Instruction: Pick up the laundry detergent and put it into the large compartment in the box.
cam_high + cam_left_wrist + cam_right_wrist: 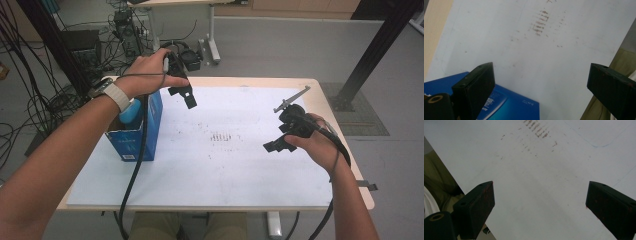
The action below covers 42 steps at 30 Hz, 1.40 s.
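The left hand-held gripper (182, 92) is hovering above the far left part of the desk (345, 150), its jaws spread wide and gripping nothing. Just beside and below it, an open blue cardboard box (134, 135) is standing on the white sheet (220, 165) near its left edge, with a rounded light blue object (131, 111) poking out of the top. The right hand-held gripper (276, 145) is hanging over the sheet's right side, also wide open and empty, well apart from the box.
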Available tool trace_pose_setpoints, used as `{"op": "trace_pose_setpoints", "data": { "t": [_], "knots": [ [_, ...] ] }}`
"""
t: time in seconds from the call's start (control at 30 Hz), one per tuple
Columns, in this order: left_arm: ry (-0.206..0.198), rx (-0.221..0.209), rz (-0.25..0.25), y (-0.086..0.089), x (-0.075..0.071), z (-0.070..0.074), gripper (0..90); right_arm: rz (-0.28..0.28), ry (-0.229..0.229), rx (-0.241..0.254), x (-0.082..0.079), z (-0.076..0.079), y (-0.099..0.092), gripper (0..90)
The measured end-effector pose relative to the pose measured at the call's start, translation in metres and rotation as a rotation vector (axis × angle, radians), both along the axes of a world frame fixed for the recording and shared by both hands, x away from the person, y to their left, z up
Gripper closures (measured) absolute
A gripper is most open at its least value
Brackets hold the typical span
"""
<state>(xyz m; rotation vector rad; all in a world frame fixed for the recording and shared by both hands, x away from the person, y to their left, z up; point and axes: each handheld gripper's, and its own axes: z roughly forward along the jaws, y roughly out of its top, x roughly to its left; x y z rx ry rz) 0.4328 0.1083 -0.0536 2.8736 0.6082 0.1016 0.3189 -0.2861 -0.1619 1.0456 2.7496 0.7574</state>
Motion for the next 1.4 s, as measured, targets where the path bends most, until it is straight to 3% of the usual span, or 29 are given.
{"op": "trace_pose_setpoints", "data": {
  "t": [0.47,1.4],
  "knots": [
    [0.004,0.000,-0.013,-0.004,-0.004,-0.005,8.2,-0.007,-0.001,0.002,-0.007,-0.002,-0.003,8.4],
    [0.015,0.003,-0.015,-0.004,0.000,-0.012,8.1,-0.008,0.003,0.006,-0.005,-0.006,-0.004,8.4]
  ]
}}
